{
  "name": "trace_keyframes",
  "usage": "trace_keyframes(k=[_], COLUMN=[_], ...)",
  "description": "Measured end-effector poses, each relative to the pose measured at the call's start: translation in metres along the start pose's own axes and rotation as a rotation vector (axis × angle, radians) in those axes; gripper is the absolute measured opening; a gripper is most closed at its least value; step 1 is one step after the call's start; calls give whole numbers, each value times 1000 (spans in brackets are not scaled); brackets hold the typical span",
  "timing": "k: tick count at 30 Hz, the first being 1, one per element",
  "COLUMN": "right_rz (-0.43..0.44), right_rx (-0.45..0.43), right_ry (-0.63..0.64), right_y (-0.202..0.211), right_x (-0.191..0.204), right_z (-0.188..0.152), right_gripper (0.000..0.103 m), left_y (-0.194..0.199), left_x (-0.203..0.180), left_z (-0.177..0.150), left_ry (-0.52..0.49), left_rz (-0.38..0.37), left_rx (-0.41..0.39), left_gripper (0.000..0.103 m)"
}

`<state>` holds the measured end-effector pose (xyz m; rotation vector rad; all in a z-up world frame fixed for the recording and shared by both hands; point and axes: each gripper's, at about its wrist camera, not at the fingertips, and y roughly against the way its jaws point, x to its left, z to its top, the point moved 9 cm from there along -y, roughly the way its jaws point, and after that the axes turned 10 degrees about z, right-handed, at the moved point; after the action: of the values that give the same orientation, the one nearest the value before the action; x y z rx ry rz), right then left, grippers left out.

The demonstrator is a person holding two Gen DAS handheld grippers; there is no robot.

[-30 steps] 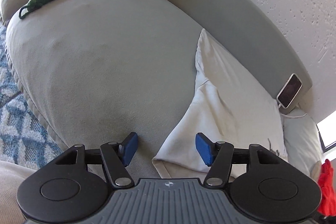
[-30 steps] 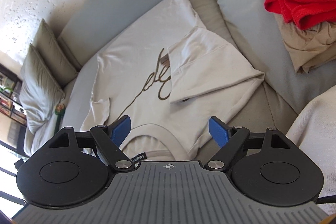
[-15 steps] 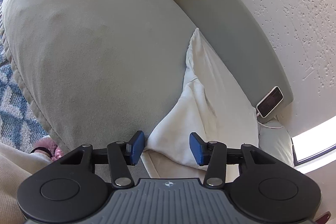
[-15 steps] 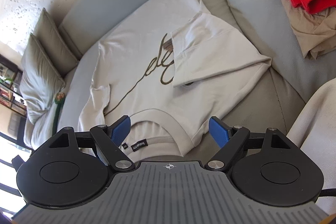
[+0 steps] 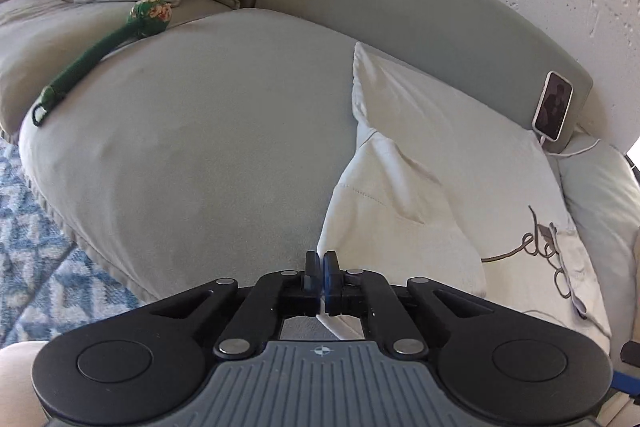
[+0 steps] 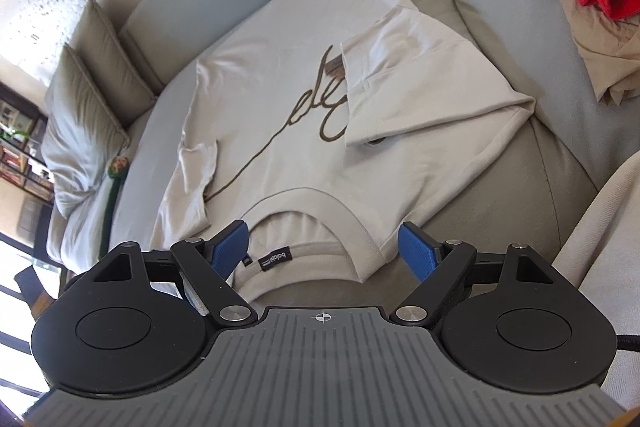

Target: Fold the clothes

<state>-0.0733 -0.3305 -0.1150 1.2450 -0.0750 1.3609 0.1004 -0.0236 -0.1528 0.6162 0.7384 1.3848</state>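
Left gripper (image 5: 320,263) is pinched closed on the sleeve edge of the cream cotton T-shirt (image 5: 420,163); right gripper (image 6: 322,249), jaws wide, hovers over its collar (image 6: 308,203).

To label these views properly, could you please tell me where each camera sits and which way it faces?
Left wrist: on the left gripper, jaws shut on the sleeve edge of the cream T-shirt with brown script, looking across the grey sofa seat; only the gripper shows.
Right wrist: on the open right gripper, looking down over the shirt's collar; a pale sleeve shows at right.
Shared: shirt, sofa, propped white phone, green knitted rattle.
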Motion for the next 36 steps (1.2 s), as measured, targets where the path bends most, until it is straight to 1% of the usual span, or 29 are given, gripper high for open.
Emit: trace_keyframes(k=[3,5,7,8,9,10,11,14,15,16,18,19,20,21,22,23,24,25,26,28,30,31,33,34,36], right_rz=[-13,-16,-15,-16,-20,-31,-42,-63,-69,-77,-105,-137,-170,-207,-236,-266,-294,-319,-342,-368,-366,-361,-343,-327,-272], right_rx=[-6,0,0,-3,-8,-19,-32,-60,-68,-71,-93,-117,-139,-150,-145,-141,-135,-125,-109,-44,-34,-13,25,40,37], right_ry=[18,8,11,17,24,32,39,52,56,68,140,193,246,289,297,304,310,313,318,348,387,383,360,344,322], right_y=[1,-2,-1,0,1,2,4,5,4,3,-2,-5,-8,-13,-19,-25,-30,-34,-39,-46,-42,-38,-30,-26,-15], right_x=[0,-1,-2,-2,-2,-3,-4,-8,-8,-7,-1,2,5,5,0,-5,-10,-17,-25,-36,-38,-36,-34,-32,-23], right_z=[1,0,1,1,2,4,6,14,16,20,31,39,47,55,60,66,71,73,73,66,58,53,46,44,43], right_gripper=[84,84,84,84,84,84,84,84,84,84,76,65,54,51,47,46,46,46,47,48,49,50,50,50,49], left_y=[-12,-19,-18,-13,-4,4,11,22,23,23,13,7,-1,-9,-17,-23,-23,-23,-21,-14,-6,-1,10,18,31], left_x=[3,6,9,13,14,14,10,-11,-21,-30,-43,-49,-53,-58,-63,-67,-70,-73,-74,-75,-75,-76,-78,-78,-76], left_z=[-6,-13,-17,-19,-18,-17,-15,-7,-5,-2,4,6,4,3,1,-4,-7,-10,-12,-18,-26,-30,-37,-35,-23], left_ry=[-52,-75,-82,-81,-86,-91,-109,-180,-213,-245,-291,-307,-319,-331,-345,-368,-394,-418,-437,-434,-440,-450,-473,-474,-447], left_rz=[60,108,165,186,203,219,227,211,199,189,203,208,208,208,207,200,203,204,191,146,103,86,36,24,21], left_rx=[34,70,79,73,46,18,-14,-94,-115,-135,-146,-145,-123,-101,-79,-58,-70,-81,-78,-35,12,32,54,37,-3], left_gripper=[1,3,18,23,37,41,41,46,49,54,56,56,56,56,55,55,55,51,49,48,47,48,51,54,55])
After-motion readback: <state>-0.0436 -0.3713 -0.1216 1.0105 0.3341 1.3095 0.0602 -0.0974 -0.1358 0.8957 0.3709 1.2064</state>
